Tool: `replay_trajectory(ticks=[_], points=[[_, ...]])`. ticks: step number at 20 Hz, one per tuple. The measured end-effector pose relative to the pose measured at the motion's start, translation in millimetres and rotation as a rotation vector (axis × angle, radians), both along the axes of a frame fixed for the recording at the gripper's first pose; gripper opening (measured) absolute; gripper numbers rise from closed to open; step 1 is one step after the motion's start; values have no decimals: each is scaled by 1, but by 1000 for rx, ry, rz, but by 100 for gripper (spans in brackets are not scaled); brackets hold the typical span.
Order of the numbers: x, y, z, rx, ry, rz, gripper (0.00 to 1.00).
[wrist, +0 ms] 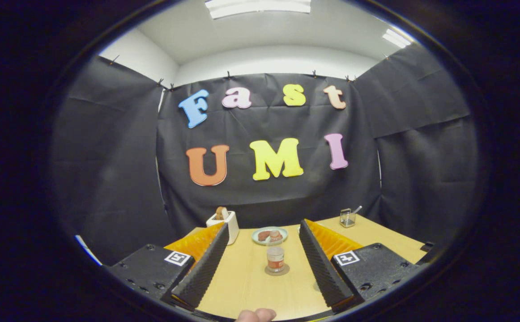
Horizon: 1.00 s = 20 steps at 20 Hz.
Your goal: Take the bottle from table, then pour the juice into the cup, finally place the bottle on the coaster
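A small clear bottle stands on a round coaster on the wooden tabletop, between the wide-open, empty hand-held gripper fingers.

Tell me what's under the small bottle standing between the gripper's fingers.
The small clear bottle of reddish juice stands upright on a round grey coaster, resting on the light wooden table. The coaster's centre is covered by the bottle. The gripper is open, not touching it.

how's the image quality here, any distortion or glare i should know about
Gripper view: strong fisheye bending, so the table edges and open gripper fingers curve outward; ceiling lights blow out to white; the small bottle on its coaster between the fingers looks soft, its label unreadable; the table is evenly lit, with faint shadows.
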<state>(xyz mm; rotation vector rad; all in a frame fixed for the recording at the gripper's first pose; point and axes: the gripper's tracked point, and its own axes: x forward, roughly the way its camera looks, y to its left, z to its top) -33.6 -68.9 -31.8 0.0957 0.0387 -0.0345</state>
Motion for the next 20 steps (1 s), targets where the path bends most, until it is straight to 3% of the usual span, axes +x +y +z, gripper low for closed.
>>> replay_trajectory(ticks=[20], points=[[-14, 30, 3, -69, -27, 40, 100]])
